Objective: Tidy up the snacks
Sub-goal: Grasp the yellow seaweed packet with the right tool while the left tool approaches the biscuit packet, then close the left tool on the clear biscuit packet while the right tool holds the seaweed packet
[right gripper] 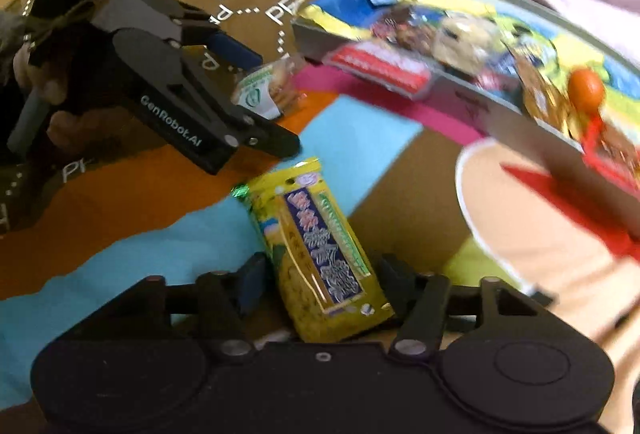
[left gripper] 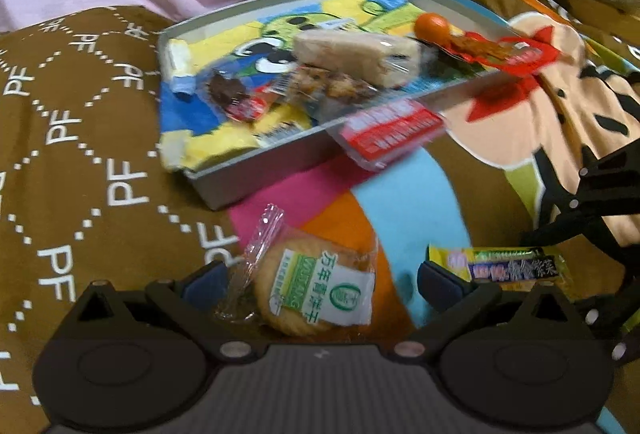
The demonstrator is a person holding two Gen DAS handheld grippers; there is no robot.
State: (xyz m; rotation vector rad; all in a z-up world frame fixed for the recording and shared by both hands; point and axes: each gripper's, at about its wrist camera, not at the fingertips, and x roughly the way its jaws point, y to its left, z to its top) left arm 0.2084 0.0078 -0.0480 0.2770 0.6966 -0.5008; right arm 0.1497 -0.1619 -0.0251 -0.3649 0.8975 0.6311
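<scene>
"genrobot.ai" on left tongs [right gripper: 256, 96]

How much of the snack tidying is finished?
Several snacks already lie in the grey tray. The right gripper has the yellow packet between its fingers; the left gripper is open around the round biscuit. A red packet leans on the tray's edge.

Both views are dim and warm-toned, lit softly with no hard shadows; where the light comes from cannot be told. Motion blur smears the shallow grey cardboard tray [left gripper: 256, 176] and its wrappers, worst in the right wrist view, where the small round orange fruit [right gripper: 586, 90] streaks. Nearer, the print on the yellow foil snack packet [right gripper: 316, 254] stays half legible. Fisheye distortion bows the tray's rim, and the corners fall to black. Faint glare sits on the clear plastic biscuit wrapper [left gripper: 266, 230].
</scene>
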